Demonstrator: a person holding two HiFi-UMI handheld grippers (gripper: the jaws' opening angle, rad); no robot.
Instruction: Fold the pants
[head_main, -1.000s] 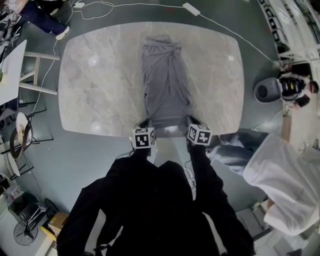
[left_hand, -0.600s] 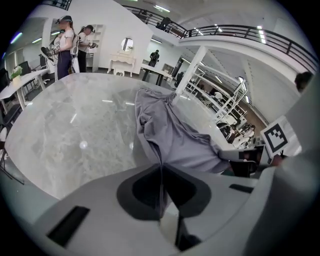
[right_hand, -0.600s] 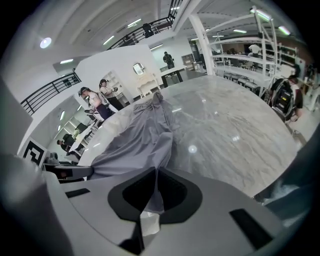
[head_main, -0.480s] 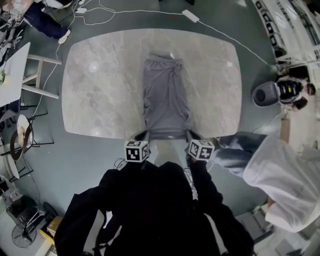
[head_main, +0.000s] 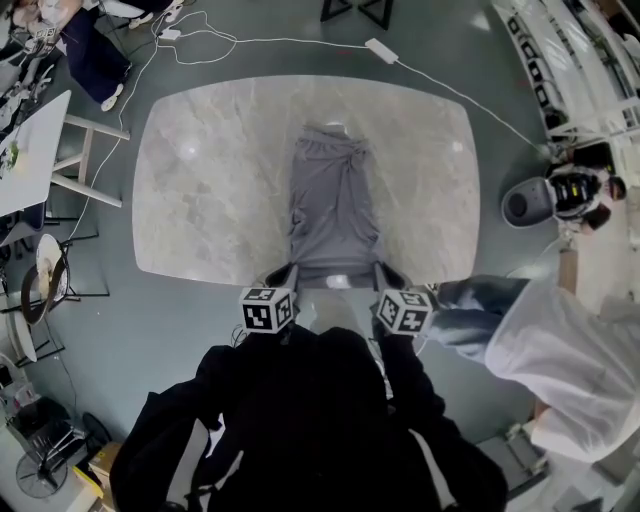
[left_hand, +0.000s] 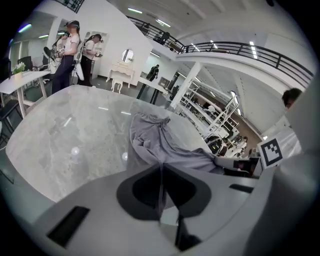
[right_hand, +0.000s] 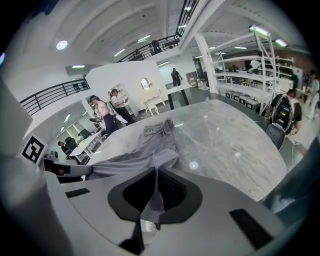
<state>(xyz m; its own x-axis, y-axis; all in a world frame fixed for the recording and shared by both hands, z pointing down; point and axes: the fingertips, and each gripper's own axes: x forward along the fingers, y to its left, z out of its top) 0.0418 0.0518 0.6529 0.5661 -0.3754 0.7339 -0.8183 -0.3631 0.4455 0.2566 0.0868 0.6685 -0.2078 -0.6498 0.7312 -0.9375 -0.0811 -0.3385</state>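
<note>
The grey pants lie lengthwise down the middle of the marble bench, wrinkled and bunched at the far end, with the near hem held just above the bench's near edge. The left tongs are clenched on the hem's left corner, a thin fold of grey cloth pinched between the dark pads. The right tongs grip the right corner the same way, and the cloth runs stretched between the two. A person in white stands off the bench's right near corner

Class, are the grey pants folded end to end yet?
No: the pants lie stretched full length along the table.
</note>
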